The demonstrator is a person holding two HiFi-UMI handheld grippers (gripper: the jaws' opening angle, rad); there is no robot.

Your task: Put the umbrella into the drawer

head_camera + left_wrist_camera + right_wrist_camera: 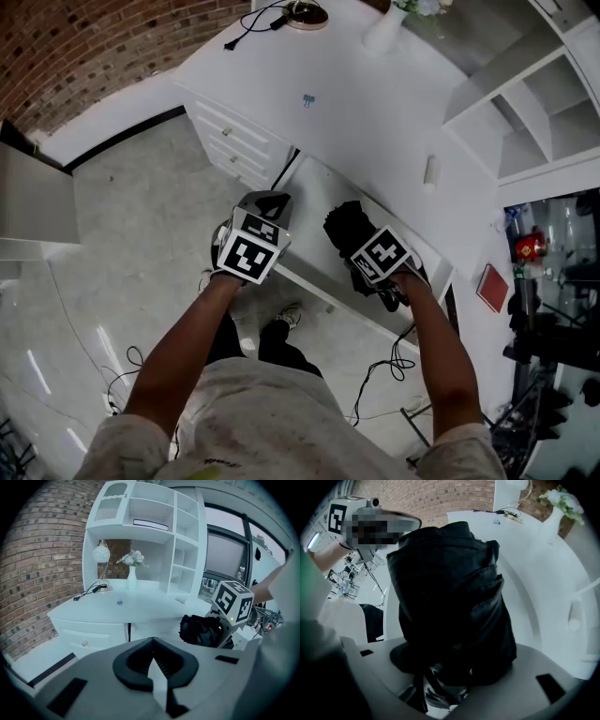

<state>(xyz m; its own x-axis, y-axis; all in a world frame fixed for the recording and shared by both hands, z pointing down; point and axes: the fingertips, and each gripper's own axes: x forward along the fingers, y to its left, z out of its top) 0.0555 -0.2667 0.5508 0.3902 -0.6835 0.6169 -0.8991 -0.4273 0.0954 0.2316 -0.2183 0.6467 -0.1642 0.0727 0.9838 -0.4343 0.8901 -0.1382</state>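
Over on the left, the left tool point(152, 660) has its jaws pinched together on nothing, at the open drawer's point(314, 183) front edge. On the right, the right tool point(440, 686) clamps the black folded umbrella point(450, 597), held above that drawer.

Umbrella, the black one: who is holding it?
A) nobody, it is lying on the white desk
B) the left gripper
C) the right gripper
C: in the right gripper view, the right gripper has its jaws shut on the folded black umbrella. The left gripper has nothing between its jaws.
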